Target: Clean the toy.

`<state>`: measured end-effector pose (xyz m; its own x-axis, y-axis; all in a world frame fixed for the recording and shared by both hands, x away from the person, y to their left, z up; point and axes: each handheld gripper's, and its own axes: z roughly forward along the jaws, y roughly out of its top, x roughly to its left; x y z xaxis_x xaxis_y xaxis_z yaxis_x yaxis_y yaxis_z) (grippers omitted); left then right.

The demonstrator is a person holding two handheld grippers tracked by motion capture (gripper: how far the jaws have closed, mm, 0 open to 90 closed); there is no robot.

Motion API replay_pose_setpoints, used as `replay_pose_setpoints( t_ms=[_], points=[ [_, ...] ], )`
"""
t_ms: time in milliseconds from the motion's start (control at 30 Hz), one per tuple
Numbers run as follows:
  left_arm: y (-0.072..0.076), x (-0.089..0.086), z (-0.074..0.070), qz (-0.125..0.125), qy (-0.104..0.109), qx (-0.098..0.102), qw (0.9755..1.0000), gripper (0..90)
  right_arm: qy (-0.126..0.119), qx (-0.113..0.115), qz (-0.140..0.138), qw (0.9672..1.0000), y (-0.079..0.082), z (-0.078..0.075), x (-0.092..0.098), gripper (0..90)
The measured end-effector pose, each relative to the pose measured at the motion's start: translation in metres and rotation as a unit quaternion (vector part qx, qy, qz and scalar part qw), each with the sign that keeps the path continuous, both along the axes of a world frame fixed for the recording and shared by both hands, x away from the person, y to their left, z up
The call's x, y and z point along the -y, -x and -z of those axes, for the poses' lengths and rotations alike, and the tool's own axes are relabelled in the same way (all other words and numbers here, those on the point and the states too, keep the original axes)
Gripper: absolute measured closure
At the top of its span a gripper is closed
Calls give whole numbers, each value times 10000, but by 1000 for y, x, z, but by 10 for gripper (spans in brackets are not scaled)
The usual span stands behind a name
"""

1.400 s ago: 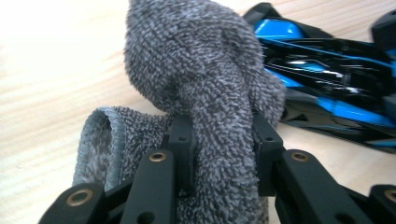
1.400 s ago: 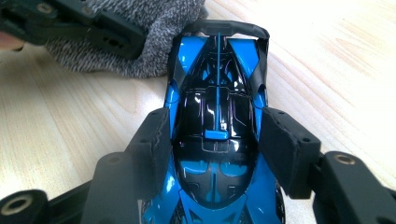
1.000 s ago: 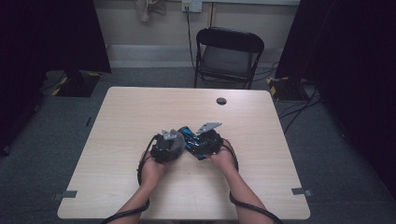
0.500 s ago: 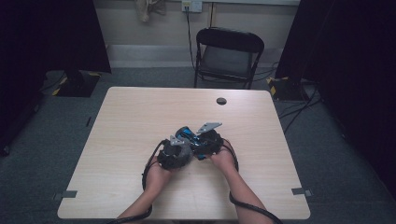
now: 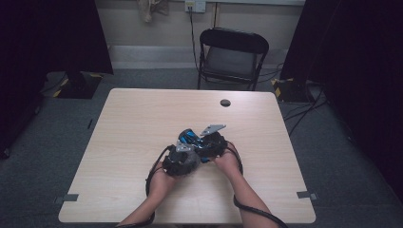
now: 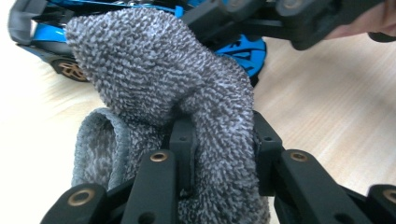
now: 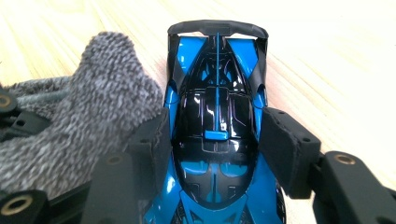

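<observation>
A blue and black toy racing car (image 7: 217, 107) rests low over the wooden table (image 5: 138, 118), with my right gripper (image 7: 217, 140) shut on its sides at mid-body. My left gripper (image 6: 219, 140) is shut on a grey fuzzy cloth (image 6: 159, 84), whose bunched end presses against the car's side (image 6: 243, 51). In the high view the left gripper (image 5: 181, 162) sits just in front of and left of the right gripper (image 5: 211, 145), with the car (image 5: 188, 137) between them near the table's middle. From the right gripper view the cloth (image 7: 93, 126) lies against the car's left flank.
A small black round object (image 5: 225, 102) lies near the table's far edge. A black folding chair (image 5: 233, 52) stands behind the table. Both forearms enter from the near edge, with cables looping beside them. Dark curtains flank the room.
My left gripper with the cloth has shifted right and toward the near edge, closer against the car. The right gripper and the car have stayed put.
</observation>
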<state>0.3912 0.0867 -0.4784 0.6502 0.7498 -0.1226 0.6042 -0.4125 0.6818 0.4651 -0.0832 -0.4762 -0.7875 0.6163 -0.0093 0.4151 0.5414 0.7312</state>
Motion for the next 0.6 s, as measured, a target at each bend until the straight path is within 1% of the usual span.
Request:
replay_pose_setpoints(
  t_ms=[33,100,167,200,233,267,300,400,433,467,533,567,600],
  points=[
    [1,0,0,23,-27,15,10000,687,-6,-2,-2,10000,0,0,0,445],
    [3,2,0,67,34,-7,10000,687,3,1,1,10000,0,0,0,445],
    [5,3,0,183,-42,53,9998,687,4,0,8,10000,0,0,0,445],
    [5,4,0,211,-48,37,9998,687,18,2,0,10000,0,0,0,445],
    [6,5,0,309,-43,20,9995,687,16,-4,0,10000,0,0,0,445],
    [6,5,0,309,-43,20,9995,687,16,-4,0,10000,0,0,0,445],
    [7,6,-1,390,-108,37,9992,687,21,2,-3,10000,0,0,-1,445],
    [7,8,-1,381,-84,5,9992,687,17,-3,-3,10000,0,0,-1,445],
    [9,9,-1,468,-88,27,9989,687,14,-1,-3,10000,-1,0,-1,445],
    [9,9,-1,468,-88,27,9989,686,6,-5,-2,10000,-1,0,0,445],
    [11,13,-1,566,-66,18,9984,686,7,-2,-1,10000,-1,0,-1,445],
    [13,17,-2,698,-99,43,9975,686,3,-4,-2,10000,-1,0,0,445],
    [13,17,-2,698,-99,43,9975,686,3,-4,-2,10000,-1,0,0,445]
  ],
)
